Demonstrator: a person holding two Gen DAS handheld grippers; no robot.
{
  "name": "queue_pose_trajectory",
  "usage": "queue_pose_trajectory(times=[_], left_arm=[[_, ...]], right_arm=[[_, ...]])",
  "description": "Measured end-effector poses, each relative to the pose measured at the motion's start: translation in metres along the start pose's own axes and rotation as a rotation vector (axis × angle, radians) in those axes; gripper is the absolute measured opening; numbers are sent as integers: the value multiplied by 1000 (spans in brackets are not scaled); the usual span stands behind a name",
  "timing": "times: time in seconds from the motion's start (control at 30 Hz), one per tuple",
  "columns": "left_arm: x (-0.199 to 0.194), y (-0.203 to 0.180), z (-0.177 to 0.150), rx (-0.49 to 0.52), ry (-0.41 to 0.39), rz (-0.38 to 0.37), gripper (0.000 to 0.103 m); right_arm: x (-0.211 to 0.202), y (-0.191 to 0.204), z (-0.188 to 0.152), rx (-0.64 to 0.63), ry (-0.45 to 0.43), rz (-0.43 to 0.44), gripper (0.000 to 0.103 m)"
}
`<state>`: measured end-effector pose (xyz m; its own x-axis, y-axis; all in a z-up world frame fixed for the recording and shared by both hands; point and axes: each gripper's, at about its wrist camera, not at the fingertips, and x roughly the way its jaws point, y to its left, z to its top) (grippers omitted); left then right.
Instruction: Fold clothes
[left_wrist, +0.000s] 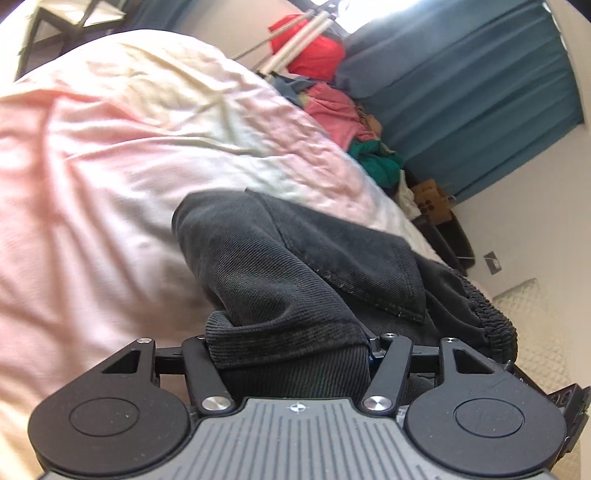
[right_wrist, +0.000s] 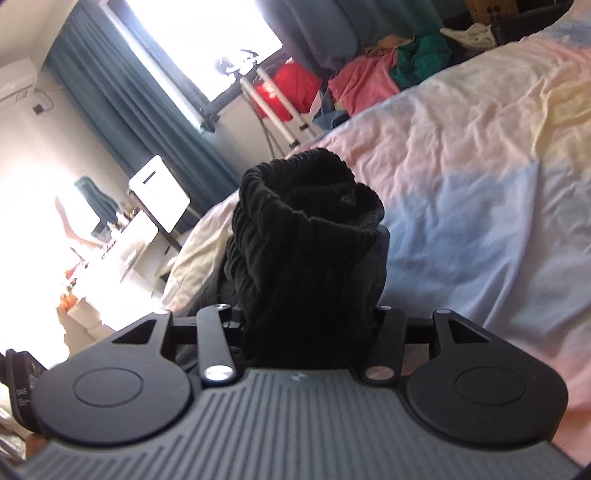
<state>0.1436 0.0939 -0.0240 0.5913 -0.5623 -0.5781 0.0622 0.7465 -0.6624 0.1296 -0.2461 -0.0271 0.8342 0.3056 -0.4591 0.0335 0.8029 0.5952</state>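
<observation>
My left gripper (left_wrist: 291, 354) sits at the near edge of the bed (left_wrist: 110, 166), with the garment (left_wrist: 295, 266) bunched between its fingers and spreading forward and rightward over the sheet. My right gripper (right_wrist: 310, 332) has the garment's waistband (right_wrist: 310, 221) rising between its fingers, the bed stretching away to its right. Beyond the bed's far edge lies a clothes pile (left_wrist: 343, 110), with curtains (left_wrist: 480, 92) behind it.

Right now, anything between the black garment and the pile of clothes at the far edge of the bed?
Left wrist view: only rumpled pastel bedsheet lies between the black garment and the clothes pile. Nothing else rests there.
</observation>
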Motion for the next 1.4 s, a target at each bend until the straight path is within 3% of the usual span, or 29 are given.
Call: queue_pose_trajectory(times=[0.13,0.23,0.43,0.6,0.7,0.83,1.03,1.13,1.2,1.33,1.4], left_arm=[[32,-72,12,71,-5,-53,60],[79,-132,19,96,15,-107,61],[216,-255,19,159,102,-185,61],[331,-334,-6,216,201,-204,61],[398,-350,-30,249,274,-186,61],[465,-331,-65,314,374,-128,62],[465,-290,-99,469,381,-170,75],[454,-265,-107,439,373,-215,77],[444,-263,-112,455,349,-217,77],[422,-278,-113,455,353,-136,77],[406,-290,-110,490,342,-81,77]], right_arm=[[-41,-29,47,20,-94,-22,52],[-70,-61,90,23,-171,-62,52],[-101,-157,175,114,-245,-183,53],[-108,-250,212,248,-262,-277,53],[-100,-302,212,314,-249,-333,53],[-78,-357,193,432,-212,-384,53],[-74,-388,123,541,-235,-360,56],[-70,-390,84,531,-233,-372,59],[-72,-387,75,529,-230,-384,61],[-81,-372,75,525,-212,-421,65],[-93,-352,81,479,-183,-484,65]])
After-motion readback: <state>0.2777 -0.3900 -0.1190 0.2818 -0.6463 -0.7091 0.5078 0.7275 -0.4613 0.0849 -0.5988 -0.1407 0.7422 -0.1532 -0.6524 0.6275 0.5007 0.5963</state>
